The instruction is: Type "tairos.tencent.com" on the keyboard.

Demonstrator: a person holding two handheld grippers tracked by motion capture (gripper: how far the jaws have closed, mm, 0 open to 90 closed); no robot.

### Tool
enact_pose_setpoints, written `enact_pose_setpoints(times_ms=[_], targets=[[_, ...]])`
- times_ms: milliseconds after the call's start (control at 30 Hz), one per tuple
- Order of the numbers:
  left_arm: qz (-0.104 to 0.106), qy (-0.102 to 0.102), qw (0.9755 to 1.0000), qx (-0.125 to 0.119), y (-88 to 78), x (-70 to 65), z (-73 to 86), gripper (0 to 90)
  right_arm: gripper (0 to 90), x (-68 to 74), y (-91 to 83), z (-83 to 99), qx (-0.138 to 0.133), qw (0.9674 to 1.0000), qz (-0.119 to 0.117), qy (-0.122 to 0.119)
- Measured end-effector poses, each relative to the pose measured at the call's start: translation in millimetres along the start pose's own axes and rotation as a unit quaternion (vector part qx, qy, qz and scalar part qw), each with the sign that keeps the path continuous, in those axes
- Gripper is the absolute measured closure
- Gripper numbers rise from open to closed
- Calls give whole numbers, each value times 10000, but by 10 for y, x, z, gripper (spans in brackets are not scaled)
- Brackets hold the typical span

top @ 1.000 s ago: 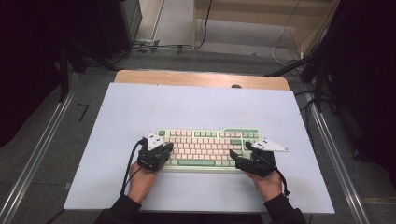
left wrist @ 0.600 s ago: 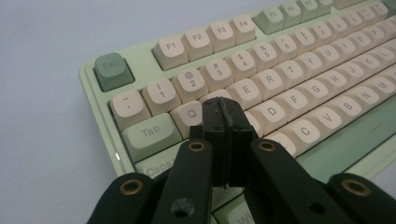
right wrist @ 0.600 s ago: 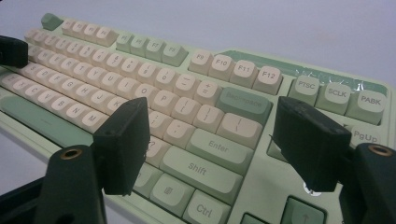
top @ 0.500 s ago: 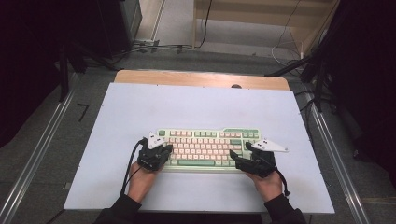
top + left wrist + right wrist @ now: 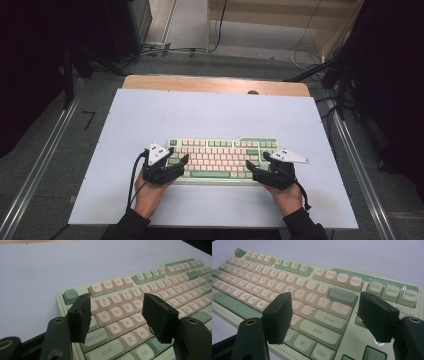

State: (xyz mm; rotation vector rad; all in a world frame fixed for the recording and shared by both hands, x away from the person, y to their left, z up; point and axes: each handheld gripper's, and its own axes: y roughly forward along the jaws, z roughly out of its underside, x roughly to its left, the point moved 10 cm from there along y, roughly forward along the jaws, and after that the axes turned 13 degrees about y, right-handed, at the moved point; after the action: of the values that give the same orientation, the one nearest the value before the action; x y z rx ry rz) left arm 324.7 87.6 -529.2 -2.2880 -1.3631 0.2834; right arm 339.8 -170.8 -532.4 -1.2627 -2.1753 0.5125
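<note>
Since the earlier frame, only the left gripper (image 5: 176, 162) changes: its jaws have just been opening, now apart over the keyboard (image 5: 222, 157) near the tabletop (image 5: 210, 115) front edge. Right gripper (image 5: 257, 166) jaws gape, gripping nothing.

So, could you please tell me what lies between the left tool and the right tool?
The keyboard lies between the left tool and the right tool, as the high view shows.
</note>
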Motion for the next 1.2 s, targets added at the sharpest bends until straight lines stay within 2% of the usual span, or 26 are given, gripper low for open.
enact_pose_setpoints(times_ms=[133, 367, 600, 633, 933, 1200], targets=[[-150, -48, 9999, 0, -20, 57, 14, 384, 266, 15, 13, -2, 5, 10000, -9, -1], [-199, -79, 9998, 1, -55, 77, 37, 383, 308, 79, 54, -20, -16, 9999, -76, -110], [-316, -172, 9993, -31, -116, 124, 67, 384, 400, 163, 104, -53, -34, 9997, -172, -186], [-333, -167, 9993, -29, -129, 136, 73, 384, 435, 187, 126, -65, -33, 9996, -191, -189], [-454, -253, 9986, -9, -221, 199, 139, 384, 536, 318, 254, -90, 26, 9990, -321, -325], [-523, -303, 9982, -10, -274, 229, 173, 385, 682, 405, 362, -108, 75, 9986, -372, -370]])
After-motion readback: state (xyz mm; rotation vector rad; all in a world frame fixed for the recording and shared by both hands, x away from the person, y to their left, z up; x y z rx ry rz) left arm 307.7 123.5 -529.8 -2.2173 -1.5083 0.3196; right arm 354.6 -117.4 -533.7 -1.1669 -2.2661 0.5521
